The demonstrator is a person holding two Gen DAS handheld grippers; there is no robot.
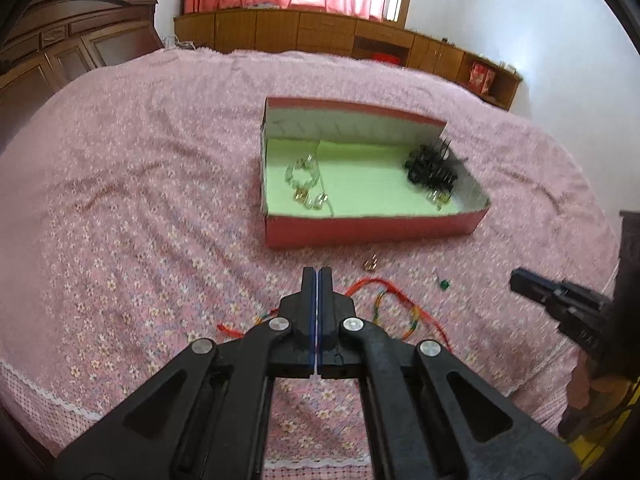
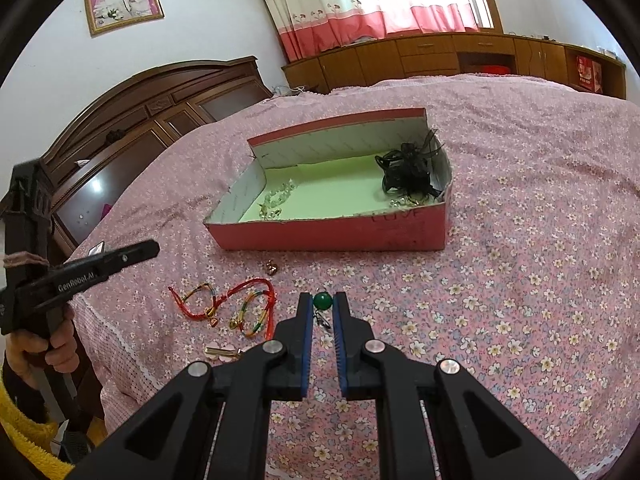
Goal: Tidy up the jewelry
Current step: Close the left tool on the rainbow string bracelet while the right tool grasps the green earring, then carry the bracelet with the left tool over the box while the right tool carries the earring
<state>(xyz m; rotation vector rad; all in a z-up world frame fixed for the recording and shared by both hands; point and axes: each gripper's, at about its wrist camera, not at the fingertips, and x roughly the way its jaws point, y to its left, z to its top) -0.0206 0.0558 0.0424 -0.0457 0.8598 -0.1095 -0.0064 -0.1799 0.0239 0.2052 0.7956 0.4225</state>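
A red box point(image 1: 372, 226) point(image 2: 332, 234) with a green floor lies on the pink bedspread. It holds clear bead jewelry point(image 1: 304, 180) point(image 2: 276, 200) and a black hair piece point(image 1: 430, 168) point(image 2: 408, 174). In front of it lie red and multicolour cord bracelets point(image 1: 384, 300) point(image 2: 240, 304), a small gold piece point(image 1: 370, 264) point(image 2: 272, 267) and a green bead piece point(image 1: 443, 284) point(image 2: 322, 301). My left gripper point(image 1: 318, 274) is shut and empty above the cords. My right gripper point(image 2: 322, 300) is open, with the green bead between its fingertips.
The flowered pink bedspread point(image 1: 140, 160) point(image 2: 520, 240) covers the bed. A dark wooden headboard point(image 2: 140, 120) stands at the left and a low wooden cabinet point(image 1: 320, 34) runs along the far wall under the curtains. A gold hair clip point(image 2: 224, 350) lies near the bed's edge.
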